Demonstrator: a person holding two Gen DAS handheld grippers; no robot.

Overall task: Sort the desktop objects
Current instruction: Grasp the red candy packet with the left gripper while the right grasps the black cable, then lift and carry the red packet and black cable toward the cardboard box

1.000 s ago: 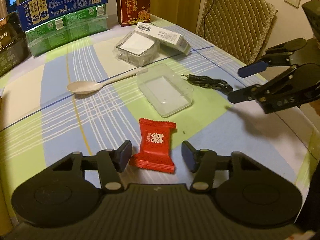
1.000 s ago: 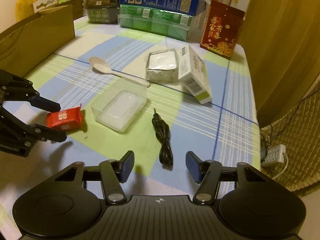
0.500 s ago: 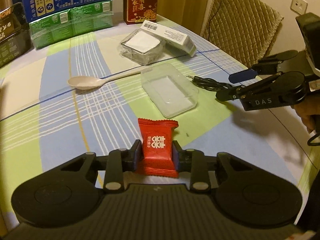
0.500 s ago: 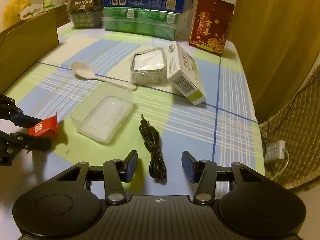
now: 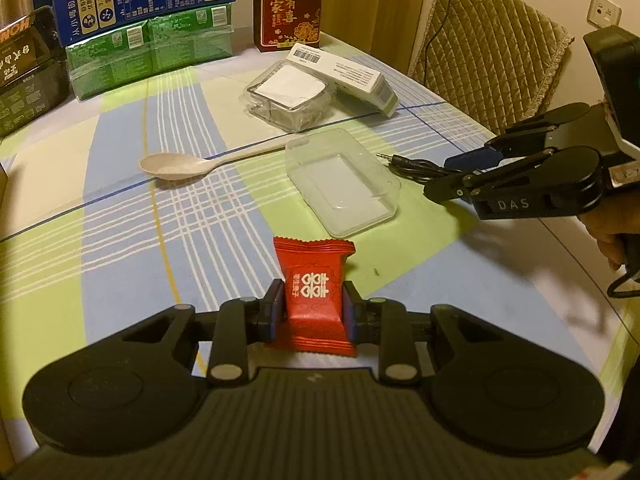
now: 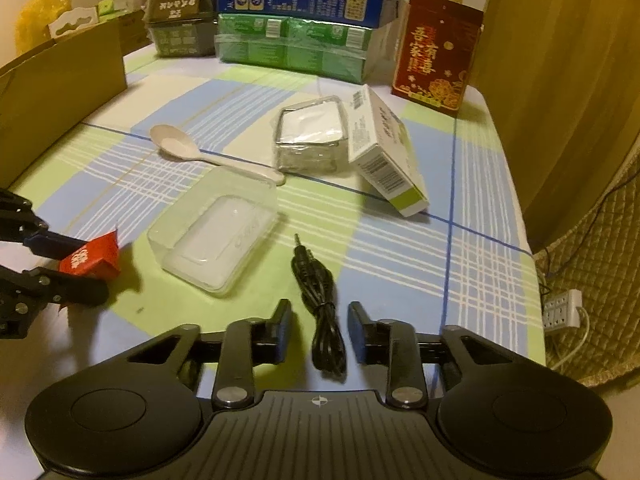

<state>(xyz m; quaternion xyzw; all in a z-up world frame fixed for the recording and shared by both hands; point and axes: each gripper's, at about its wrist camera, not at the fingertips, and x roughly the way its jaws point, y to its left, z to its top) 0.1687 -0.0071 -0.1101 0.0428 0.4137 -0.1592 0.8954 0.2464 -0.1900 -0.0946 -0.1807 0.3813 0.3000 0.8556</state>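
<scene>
Candy packet (image 5: pixel 314 294), loose a second ago, now clamped in left gripper (image 5: pixel 313 312).

Dim, warm yellowish indoor light tints both views. Soft shadows fall on the tablecloth (image 5: pixel 120 240). Fisheye bending and dark vignetting mark the corners.

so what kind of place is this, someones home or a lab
Most likely a home dining area: a table in a checked cloth, a quilted chair against the wall, and stacked grocery boxes beside a red gift box.
</scene>
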